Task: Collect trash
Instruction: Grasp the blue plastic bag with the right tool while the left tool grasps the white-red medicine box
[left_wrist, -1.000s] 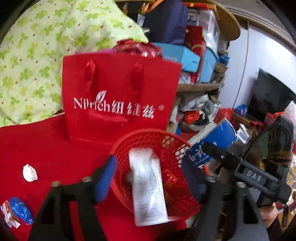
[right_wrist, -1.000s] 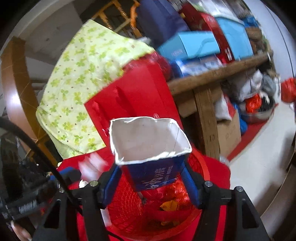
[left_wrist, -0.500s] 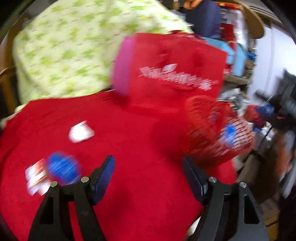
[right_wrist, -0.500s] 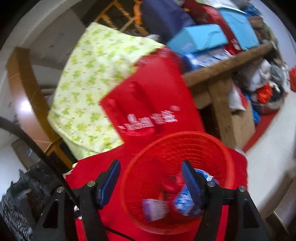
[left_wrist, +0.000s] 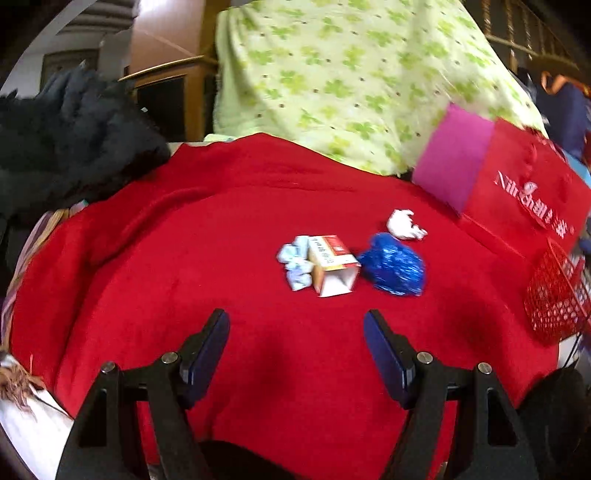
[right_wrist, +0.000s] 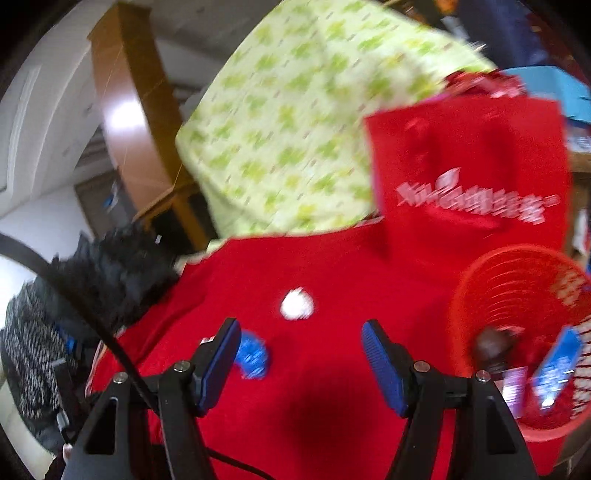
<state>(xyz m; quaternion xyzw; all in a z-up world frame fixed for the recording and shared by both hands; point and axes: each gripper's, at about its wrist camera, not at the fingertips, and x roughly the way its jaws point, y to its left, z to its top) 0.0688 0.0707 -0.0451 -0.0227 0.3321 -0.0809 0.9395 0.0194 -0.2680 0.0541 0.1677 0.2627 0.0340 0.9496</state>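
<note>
On the red cloth (left_wrist: 221, 258) lie a small open red-and-white carton (left_wrist: 332, 264), a crumpled pale-blue paper (left_wrist: 297, 266) at its left, a blue foil wrapper (left_wrist: 393, 266) at its right and a white paper wad (left_wrist: 404, 225) behind. My left gripper (left_wrist: 295, 332) is open and empty, just short of them. My right gripper (right_wrist: 299, 339) is open and empty above the cloth; the white wad (right_wrist: 296, 303) lies ahead and the blue wrapper (right_wrist: 253, 356) by its left finger. The red mesh basket (right_wrist: 517, 295) at right holds a blue carton (right_wrist: 557, 369) and other trash.
A red paper bag (left_wrist: 532, 199) with white lettering stands behind the basket (left_wrist: 554, 295); it also shows in the right wrist view (right_wrist: 469, 177). A green-patterned cloth (left_wrist: 351, 74) rises at the back. A black fuzzy garment (left_wrist: 70, 140) lies at the left edge.
My right gripper let the blue carton drop into the basket and swung left. My left gripper released the white wrapper over the basket and swung left to the trash on the cloth.
</note>
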